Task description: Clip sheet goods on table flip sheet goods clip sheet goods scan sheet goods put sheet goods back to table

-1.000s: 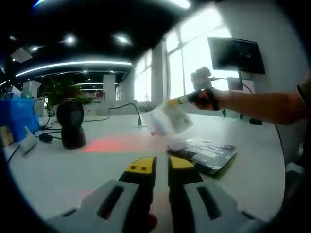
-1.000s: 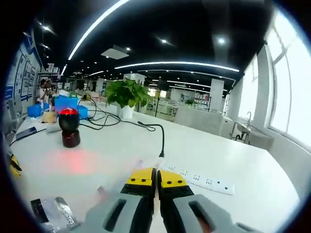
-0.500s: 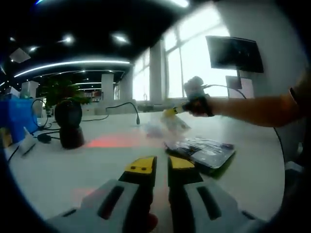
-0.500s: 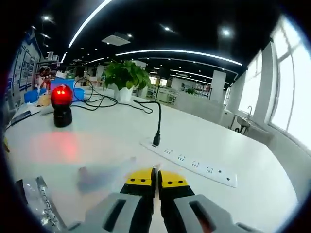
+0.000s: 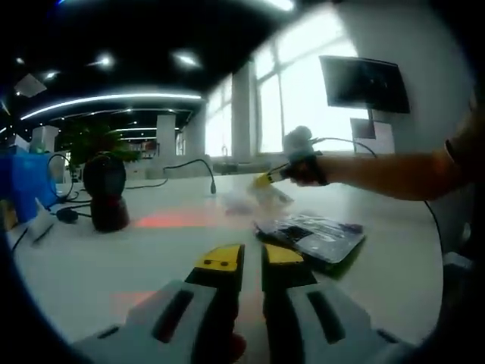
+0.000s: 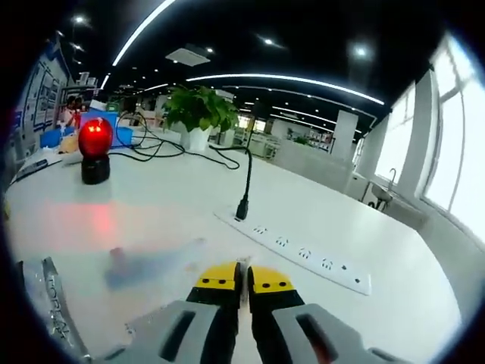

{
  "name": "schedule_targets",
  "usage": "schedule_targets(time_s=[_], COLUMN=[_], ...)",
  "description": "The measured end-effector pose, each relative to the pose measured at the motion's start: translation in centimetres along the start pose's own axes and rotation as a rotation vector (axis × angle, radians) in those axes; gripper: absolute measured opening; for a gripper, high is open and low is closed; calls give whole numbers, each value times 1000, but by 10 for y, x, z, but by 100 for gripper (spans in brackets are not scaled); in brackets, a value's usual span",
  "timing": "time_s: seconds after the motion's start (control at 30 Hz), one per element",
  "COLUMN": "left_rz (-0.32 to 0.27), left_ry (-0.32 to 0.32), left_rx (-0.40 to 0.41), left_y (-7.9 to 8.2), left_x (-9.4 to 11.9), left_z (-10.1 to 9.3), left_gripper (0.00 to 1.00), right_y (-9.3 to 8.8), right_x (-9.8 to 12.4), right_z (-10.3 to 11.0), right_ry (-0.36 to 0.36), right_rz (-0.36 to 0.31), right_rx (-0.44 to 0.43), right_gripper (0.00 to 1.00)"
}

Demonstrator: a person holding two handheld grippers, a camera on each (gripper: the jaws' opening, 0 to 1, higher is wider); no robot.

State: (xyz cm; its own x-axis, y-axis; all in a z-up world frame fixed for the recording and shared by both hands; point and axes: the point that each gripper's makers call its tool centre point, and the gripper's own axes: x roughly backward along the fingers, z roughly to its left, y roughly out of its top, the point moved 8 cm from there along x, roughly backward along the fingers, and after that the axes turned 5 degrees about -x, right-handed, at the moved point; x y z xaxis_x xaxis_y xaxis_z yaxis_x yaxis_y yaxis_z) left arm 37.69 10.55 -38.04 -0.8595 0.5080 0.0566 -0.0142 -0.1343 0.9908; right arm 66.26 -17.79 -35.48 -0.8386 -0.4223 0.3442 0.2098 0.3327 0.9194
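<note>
The right gripper (image 5: pixel 264 179) stays clenched on a blurred translucent sheet (image 5: pixel 254 199), just above the glossy packets (image 5: pixel 314 235) on the smooth white table (image 5: pixel 114 258); the left gripper (image 5: pixel 242 256) is nearly closed, empty.

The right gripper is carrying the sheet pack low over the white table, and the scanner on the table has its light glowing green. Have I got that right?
Not quite: the scanner glows red, not green, as the right gripper view shows, with a red wash on the white table. The rest holds: in the left gripper view the right gripper carries the sheet pack low over the table.
</note>
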Motion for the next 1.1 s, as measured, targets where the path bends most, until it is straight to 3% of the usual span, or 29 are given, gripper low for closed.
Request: schedule_targets(time_s=[0.23, 0.33, 0.47, 0.7, 0.87, 1.1], left_rz=[-3, -4, -7, -15, -23, -33], left_ry=[-9, -7, -6, -4, -2, -1], left_rx=[-8, -8, -4, -1, 6, 18], left_y=[0, 1, 1, 2, 3, 3], left_x=[-1, 0, 0, 0, 1, 1], left_z=[-1, -1, 0, 0, 1, 2], left_gripper=[3, 3, 3, 3, 3, 3], right_y=[-5, -5, -4, 6, 16, 28], right_x=[-2, 0, 7, 33, 56, 79], right_z=[-1, -8, -16, -17, -13, 3], right_ry=[-18, -88, -122, -144, -175, -148], right_rz=[15, 26, 1, -61, -93, -115], right_rx=[40, 79, 11, -55, -37, -1], right_gripper=[4, 16, 18, 0, 0, 0])
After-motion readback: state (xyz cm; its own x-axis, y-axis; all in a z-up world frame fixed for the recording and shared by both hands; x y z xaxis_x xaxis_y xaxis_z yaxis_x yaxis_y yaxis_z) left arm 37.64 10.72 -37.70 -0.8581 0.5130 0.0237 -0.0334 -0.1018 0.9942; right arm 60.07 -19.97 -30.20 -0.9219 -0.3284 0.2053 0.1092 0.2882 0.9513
